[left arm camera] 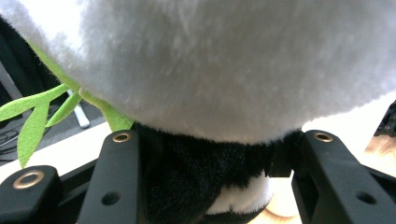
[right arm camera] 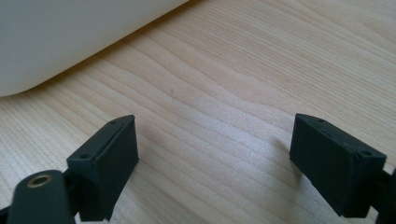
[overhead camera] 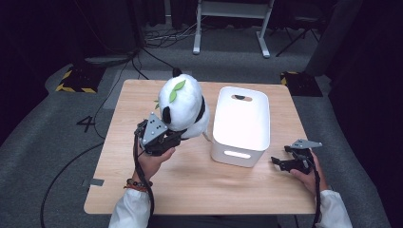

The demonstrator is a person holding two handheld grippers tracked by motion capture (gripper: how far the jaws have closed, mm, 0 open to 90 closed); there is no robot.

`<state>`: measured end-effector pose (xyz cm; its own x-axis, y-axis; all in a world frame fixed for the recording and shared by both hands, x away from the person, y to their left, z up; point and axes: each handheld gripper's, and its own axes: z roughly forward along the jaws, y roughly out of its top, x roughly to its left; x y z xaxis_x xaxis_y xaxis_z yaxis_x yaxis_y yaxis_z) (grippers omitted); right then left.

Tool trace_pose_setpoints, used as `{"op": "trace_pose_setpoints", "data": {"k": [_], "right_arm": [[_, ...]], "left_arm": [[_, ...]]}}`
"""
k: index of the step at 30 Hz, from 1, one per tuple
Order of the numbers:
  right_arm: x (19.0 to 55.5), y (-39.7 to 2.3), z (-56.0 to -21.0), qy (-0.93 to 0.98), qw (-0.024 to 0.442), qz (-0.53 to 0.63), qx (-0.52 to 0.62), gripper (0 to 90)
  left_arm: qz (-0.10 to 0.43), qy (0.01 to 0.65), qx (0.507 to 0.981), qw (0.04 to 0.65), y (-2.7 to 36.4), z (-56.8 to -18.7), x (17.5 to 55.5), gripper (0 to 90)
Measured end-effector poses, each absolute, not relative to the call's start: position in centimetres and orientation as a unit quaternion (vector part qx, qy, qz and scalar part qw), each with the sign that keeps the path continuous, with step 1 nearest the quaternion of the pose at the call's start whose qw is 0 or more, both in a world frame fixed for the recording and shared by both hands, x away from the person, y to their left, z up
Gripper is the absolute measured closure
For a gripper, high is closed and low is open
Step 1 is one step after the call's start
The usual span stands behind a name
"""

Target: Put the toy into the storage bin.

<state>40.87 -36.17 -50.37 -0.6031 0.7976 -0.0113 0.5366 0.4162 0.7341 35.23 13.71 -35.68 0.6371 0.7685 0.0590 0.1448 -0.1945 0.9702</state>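
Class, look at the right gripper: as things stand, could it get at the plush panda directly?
Probably not directly. The white bin stands between the right gripper and the plush panda, so it would have to go over or around; the left gripper already clamps the panda.

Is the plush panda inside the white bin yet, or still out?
Out. The plush panda is beside the white bin, on its left, with the left gripper shut on its black part.

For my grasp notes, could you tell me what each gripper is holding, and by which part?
The left gripper is shut on the plush panda, clamping a black-furred part low on its body. The right gripper holds nothing, its jaws open above the table.
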Motion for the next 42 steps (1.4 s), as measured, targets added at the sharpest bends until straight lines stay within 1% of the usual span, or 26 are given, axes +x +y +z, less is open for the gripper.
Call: {"op": "trace_pose_setpoints", "data": {"k": [29,42], "right_arm": [[40.8,-36.2,-50.4,0.821,0.183,0.356,0.406,15.3],[40.8,-36.2,-50.4,0.821,0.183,0.356,0.406,15.3]], "left_arm": [[0.268,0.27,0.717,0.584,8.6,-33.1,36.5,52.5],[0.255,0.249,0.73,0.583,5.5,-33.0,37.2,51.8]]}}
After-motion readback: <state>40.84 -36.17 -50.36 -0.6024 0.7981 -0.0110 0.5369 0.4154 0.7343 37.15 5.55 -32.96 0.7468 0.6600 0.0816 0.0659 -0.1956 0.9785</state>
